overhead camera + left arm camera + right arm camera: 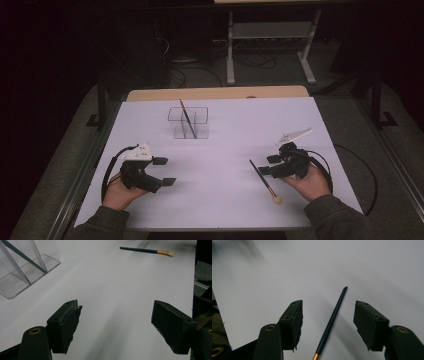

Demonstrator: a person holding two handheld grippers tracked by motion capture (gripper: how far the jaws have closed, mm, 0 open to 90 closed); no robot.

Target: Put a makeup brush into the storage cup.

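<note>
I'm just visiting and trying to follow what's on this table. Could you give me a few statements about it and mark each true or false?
1. A brush lies flat on the white table. True.
2. The right hand-held gripper has its jaws clamped on that brush. False: the handle lies between open jaws, with a gap on each side.
3. The clear box holds another brush leaning inside. True.
4. The left hand-held gripper carries a brush. False: its jaws are open with nothing between them.
</note>
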